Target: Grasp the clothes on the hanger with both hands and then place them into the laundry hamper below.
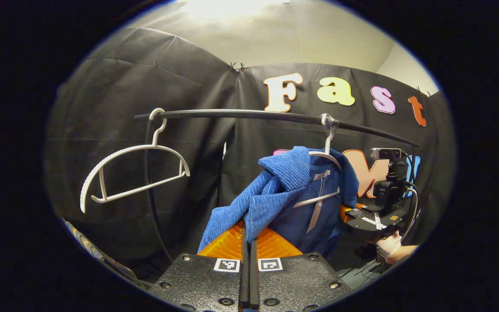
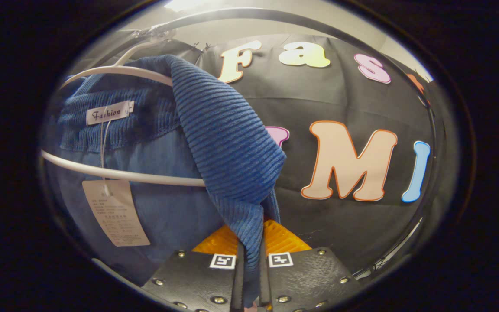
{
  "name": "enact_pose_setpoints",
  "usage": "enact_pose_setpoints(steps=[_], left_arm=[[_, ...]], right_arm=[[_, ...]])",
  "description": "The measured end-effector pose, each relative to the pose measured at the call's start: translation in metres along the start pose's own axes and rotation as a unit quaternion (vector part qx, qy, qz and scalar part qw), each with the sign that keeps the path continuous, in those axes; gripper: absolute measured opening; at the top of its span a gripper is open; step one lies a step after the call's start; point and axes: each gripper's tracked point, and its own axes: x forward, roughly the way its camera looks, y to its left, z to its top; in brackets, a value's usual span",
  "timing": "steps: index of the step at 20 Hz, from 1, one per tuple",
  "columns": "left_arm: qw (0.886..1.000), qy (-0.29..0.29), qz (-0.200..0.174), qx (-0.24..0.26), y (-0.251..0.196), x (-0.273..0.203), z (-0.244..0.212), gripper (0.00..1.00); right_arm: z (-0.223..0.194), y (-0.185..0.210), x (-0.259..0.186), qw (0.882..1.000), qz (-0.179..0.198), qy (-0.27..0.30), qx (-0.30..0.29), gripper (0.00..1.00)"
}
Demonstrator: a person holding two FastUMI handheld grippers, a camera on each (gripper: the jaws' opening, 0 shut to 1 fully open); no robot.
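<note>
A blue ribbed knit garment [image 1: 284,190] hangs on a white hanger [image 1: 324,157] from a black rail [image 1: 275,116]. My left gripper [image 1: 248,236] is shut on a fold of its left shoulder, pulled toward me. In the right gripper view the same garment [image 2: 228,143] drapes over the hanger [image 2: 119,175], and my right gripper [image 2: 249,240] is shut on its ribbed edge. A paper tag [image 2: 115,212] dangles inside the garment. The other gripper [image 1: 379,208], held by a hand, appears at right in the left gripper view.
An empty white hanger [image 1: 132,173] hangs at the rail's left end. A patterned edge [image 1: 98,255] shows at lower left. Black cloth walls close in behind the rail.
</note>
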Motion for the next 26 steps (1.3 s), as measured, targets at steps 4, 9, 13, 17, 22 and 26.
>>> enact_pose_setpoints(steps=[4,9,13,17,22,26], left_arm=[[1.0,0.004,-0.012,-0.012,0.002,-0.007,0.01,0.0],[0.999,0.0,-0.02,-0.034,0.001,-0.012,0.018,0.01],[0.999,-0.012,-0.043,-0.022,-0.002,-0.019,0.026,0.01],[0.998,-0.011,-0.059,-0.02,-0.006,-0.023,0.026,0.01],[0.998,-0.006,-0.057,-0.035,-0.004,-0.024,0.023,0.03],[0.998,0.003,-0.062,-0.028,-0.008,-0.025,0.015,0.05]], right_arm=[[0.008,-0.013,0.0,1.0,-0.005,-0.004,0.02,0.03],[0.017,-0.018,-0.001,0.999,0.014,-0.013,0.042,0.03],[0.025,-0.017,-0.004,0.996,0.051,-0.013,0.074,0.03],[0.022,-0.018,-0.004,0.991,0.072,-0.001,0.112,0.03],[0.014,-0.01,-0.007,0.991,0.084,0.007,0.104,0.1],[0.019,-0.003,-0.01,0.992,0.088,0.0,0.091,0.11]])
